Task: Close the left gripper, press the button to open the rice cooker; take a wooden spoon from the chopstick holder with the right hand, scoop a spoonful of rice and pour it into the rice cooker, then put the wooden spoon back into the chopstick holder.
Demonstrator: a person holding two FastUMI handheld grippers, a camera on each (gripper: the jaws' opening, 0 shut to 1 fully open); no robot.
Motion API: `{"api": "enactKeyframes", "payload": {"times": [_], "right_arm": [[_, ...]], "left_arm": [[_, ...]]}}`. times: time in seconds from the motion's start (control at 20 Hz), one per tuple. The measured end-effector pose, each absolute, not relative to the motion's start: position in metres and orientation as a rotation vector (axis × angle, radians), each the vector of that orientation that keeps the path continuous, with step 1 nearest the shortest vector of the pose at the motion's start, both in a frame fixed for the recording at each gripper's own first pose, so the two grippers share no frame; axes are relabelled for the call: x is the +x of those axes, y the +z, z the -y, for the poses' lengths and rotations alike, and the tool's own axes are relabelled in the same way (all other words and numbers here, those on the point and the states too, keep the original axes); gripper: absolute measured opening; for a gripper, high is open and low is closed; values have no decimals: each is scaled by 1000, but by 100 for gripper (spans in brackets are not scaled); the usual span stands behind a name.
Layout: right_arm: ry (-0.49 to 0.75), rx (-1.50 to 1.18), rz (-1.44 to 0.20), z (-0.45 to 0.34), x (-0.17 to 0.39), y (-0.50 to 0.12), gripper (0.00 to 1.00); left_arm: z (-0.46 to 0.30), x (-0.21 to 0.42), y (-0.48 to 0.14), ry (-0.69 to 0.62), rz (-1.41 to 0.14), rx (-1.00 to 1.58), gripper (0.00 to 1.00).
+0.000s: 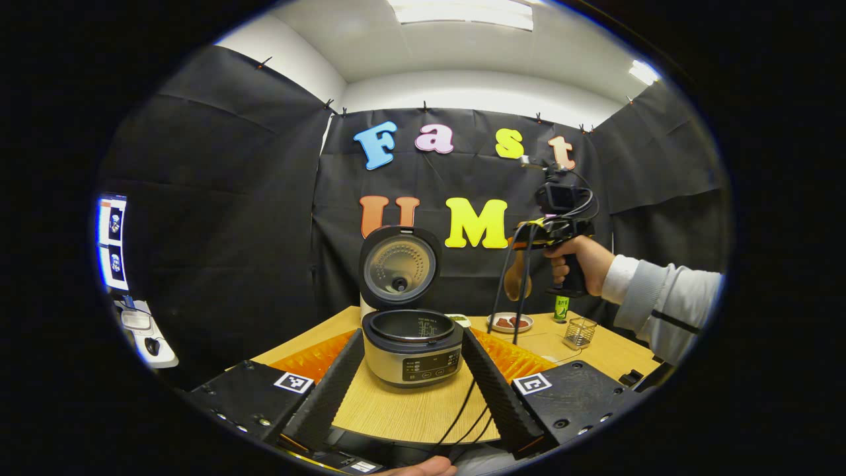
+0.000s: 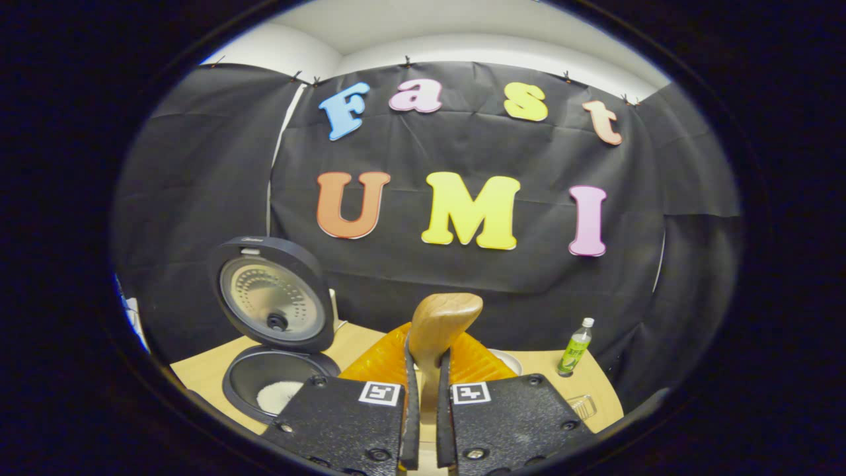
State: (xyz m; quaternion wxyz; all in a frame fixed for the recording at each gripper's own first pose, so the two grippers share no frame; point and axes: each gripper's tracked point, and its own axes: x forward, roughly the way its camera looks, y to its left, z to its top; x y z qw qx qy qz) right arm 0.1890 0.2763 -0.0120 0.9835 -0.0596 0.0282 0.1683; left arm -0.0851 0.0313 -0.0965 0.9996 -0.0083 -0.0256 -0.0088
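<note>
Nearest in the left gripper view, the left gripper [image 1: 413, 370] with its fingers spread wide, one on each side of the rice cooker [image 1: 412, 348] but apart from it, gripping nothing. Between and just beyond those fingers, the cooker on the wooden table [image 1: 396, 413], lid [image 1: 399, 267] swung upright at the back, inner pot open, control panel facing the camera. Farther back and to the right, a small plate [image 1: 509, 322] with reddish pieces, a green bottle [image 1: 561, 309], and the wire chopstick holder [image 1: 579, 332] near the table's right edge. Above these, raised well clear of the table, a hand [image 1: 581, 261] in a pale sleeve gripping the handle of the right gripper [image 1: 519, 264], cables hanging from it down toward the plate. At the far left, beyond the table, a lit screen [image 1: 111, 241] and a mouse [image 1: 153, 345] on a side desk. In the right gripper view, nearest of all, fingers pressed together on the handle of the wooden spoon [image 2: 439, 327] — bowl end standing up past the fingertips, contents impossible to tell. Down to the left of it, the open cooker with a patch of white rice [image 2: 277, 395] inside the pot — lid upright behind. Off to the right, the green bottle standing near the back edge of the table, the wire holder just in front of it.
</note>
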Motion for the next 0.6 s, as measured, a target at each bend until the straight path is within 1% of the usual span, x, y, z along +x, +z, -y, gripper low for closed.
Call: {"api": "enactKeyframes", "payload": {"times": [0.35,0.6], "right_arm": [[241,-124,-68,-172,215,-21,16],[143,-86,-90,-90,242,-36,17]], "left_arm": [[-38,-83,-97,28,40,-22,95],[-17,-80,-98,1,40,0,95]]}}
